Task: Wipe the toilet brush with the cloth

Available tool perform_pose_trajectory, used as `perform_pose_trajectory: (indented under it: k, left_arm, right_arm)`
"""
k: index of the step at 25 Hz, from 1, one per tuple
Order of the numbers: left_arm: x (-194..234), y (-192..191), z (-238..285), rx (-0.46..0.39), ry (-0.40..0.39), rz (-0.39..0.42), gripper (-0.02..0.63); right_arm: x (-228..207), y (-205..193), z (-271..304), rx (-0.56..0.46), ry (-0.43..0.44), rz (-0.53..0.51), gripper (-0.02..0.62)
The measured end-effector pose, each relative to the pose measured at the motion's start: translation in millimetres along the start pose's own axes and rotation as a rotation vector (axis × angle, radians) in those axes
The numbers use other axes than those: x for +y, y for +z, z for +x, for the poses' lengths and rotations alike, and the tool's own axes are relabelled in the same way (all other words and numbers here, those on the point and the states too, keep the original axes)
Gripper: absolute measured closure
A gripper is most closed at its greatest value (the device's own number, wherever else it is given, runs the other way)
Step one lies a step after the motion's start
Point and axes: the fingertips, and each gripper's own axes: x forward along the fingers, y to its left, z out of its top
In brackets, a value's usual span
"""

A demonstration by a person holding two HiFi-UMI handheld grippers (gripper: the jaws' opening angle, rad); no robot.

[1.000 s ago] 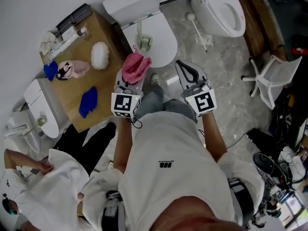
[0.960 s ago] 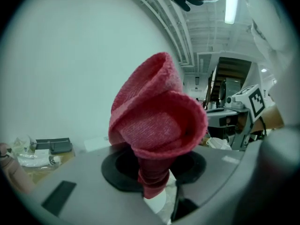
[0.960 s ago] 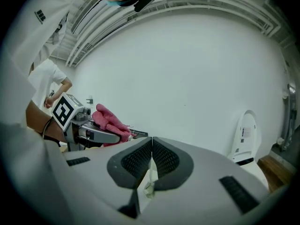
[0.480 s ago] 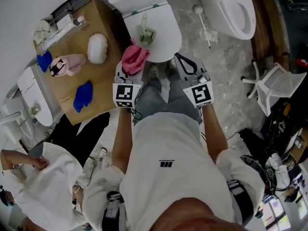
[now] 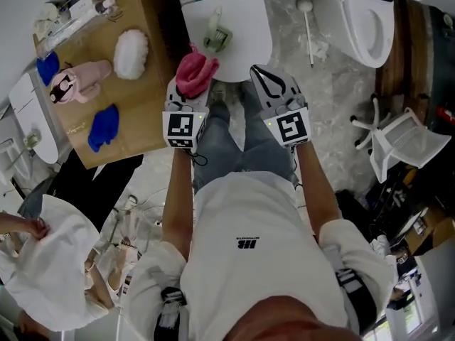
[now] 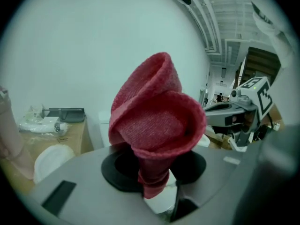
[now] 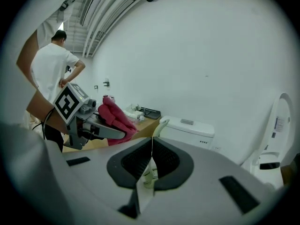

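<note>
Left tongs [image 6: 154, 191] are clenched on the red cloth [image 6: 157, 121], which bunches up above them. Right tongs [image 7: 151, 156] are clenched pad to pad with nothing between. Seen from the head, both are held side by side over the person's legs, facing a toilet [image 5: 249, 27] with its lid down. On that lid, ahead of both tongs and apart from them, sits the pale green toilet brush [image 5: 216, 37]. A wooden desk [image 5: 146, 112] stands beside the toilet
</note>
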Motion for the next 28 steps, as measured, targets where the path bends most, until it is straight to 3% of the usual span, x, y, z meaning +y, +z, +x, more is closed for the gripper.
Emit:
perform_pose_trajectory:
  k: [15, 28]
  left_arm:
    - [22.2, -67.3, 52.3, 0.036, 0.036, -0.003, 0.462]
    - [39.6, -123.1, 99.9, 0.076, 0.034, -0.013, 0.462]
  right_arm:
    - [-7.7, -90.0, 74.8, 0.078, 0.11, -0.073, 0.594]
    - [-14.7, -166.8, 130.1, 0.145, 0.129, -0.093, 0.574]
